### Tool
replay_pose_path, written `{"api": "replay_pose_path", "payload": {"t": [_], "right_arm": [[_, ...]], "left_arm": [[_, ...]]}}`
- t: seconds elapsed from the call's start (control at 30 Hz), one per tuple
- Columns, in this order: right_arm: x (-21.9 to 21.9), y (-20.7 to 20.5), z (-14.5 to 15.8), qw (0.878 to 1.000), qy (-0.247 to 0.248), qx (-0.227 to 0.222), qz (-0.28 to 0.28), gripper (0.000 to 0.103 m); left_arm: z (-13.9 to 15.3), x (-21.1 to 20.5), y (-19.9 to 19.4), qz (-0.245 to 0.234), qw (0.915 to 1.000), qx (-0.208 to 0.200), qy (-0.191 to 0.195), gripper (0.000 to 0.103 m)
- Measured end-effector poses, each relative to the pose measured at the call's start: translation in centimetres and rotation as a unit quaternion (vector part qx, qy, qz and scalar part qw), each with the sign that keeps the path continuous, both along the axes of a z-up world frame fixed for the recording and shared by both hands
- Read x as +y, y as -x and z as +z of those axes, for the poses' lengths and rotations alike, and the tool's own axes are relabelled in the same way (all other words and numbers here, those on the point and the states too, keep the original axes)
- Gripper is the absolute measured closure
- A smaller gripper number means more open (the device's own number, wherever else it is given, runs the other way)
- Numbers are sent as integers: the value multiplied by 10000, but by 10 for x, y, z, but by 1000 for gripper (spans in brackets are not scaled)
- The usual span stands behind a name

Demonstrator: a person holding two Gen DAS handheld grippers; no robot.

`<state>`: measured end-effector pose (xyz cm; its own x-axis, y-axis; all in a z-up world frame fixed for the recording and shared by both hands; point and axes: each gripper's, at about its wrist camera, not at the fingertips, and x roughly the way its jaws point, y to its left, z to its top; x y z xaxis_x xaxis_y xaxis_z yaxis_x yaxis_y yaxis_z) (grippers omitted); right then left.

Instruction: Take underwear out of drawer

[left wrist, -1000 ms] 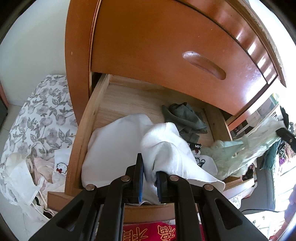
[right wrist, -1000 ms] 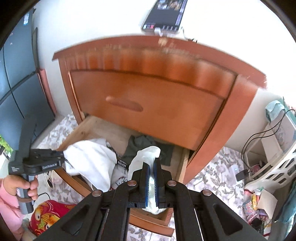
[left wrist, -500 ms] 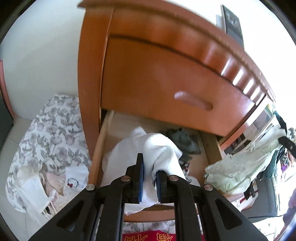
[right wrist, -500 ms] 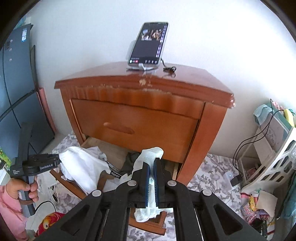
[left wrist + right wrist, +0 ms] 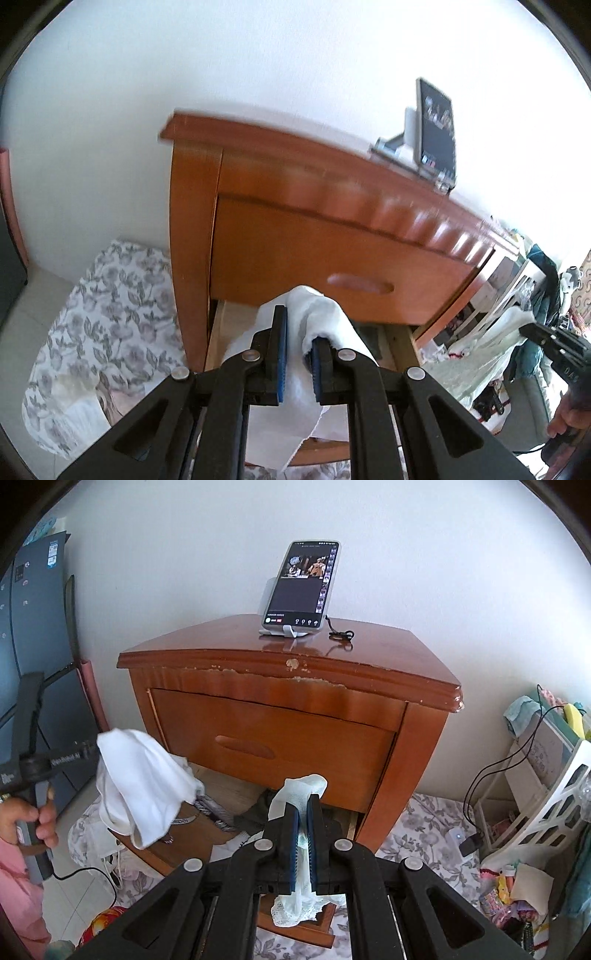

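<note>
A white garment (image 5: 325, 321) is pinched between the nearly closed jaws of the left claw (image 5: 298, 363) at the lower centre of the left wrist view, its folds bunched above the blue pads and its loose tail hanging below them, in front of the open drawer (image 5: 216, 332). In the right wrist view the same white cloth is seen at centre left, draped from the claw and lifted clear above the drawer's front corner. A second piece, a thin pale lacy garment (image 5: 301, 794), is clamped in the tightly closed right claw (image 5: 303, 843) at the lower centre of that view, with a lace edge dangling beneath the jaws. Both pieces are judged to be out of the drawer, or very nearly so, since neither is seen resting on the drawer floor. Inside the drawer, at the centre of the right wrist view, a dark garment (image 5: 264, 806) and a piece with a printed waistband (image 5: 208, 808) are left lying, so more appears to remain to be taken out. The drawer is the lower one of a wooden nightstand (image 5: 288, 709), whose upper drawer is shut. A phone (image 5: 301, 587) is propped on a stand on its top. A floral cloth (image 5: 107, 295) is spread on the floor beside it, and a hand (image 5: 26, 819) is visible at the left edge.
</note>
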<state>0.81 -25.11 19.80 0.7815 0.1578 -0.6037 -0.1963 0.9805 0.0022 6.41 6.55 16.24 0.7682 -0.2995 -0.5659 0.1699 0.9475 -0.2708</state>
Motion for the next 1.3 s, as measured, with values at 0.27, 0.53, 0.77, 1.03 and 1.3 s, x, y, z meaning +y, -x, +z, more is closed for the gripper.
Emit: {"api": "replay_pose_path", "payload": {"t": [0.27,0.53,0.77,1.03,1.3], "right_arm": [[1,3,8,9999,-15,-100,-22,98],[6,3,6,10000,-37,-53,25,98],[7,0,-1,9999,-55,48,74,98],[1,-4,-15,9996,-97,257,84,98],[-7,-11,-26,9992,-162,358,34,98]], "left_arm": [[36,8,17,41,9987,-501,72,98],[37,9,19,11,9984,-571,53,99],[7,-3,3,-184,9996,-2,-216,99],[-82,-12,-50,-453,9839,1696,-348,82],[-110,-53,-68,-1100,9623,2247,-1071,42]]}}
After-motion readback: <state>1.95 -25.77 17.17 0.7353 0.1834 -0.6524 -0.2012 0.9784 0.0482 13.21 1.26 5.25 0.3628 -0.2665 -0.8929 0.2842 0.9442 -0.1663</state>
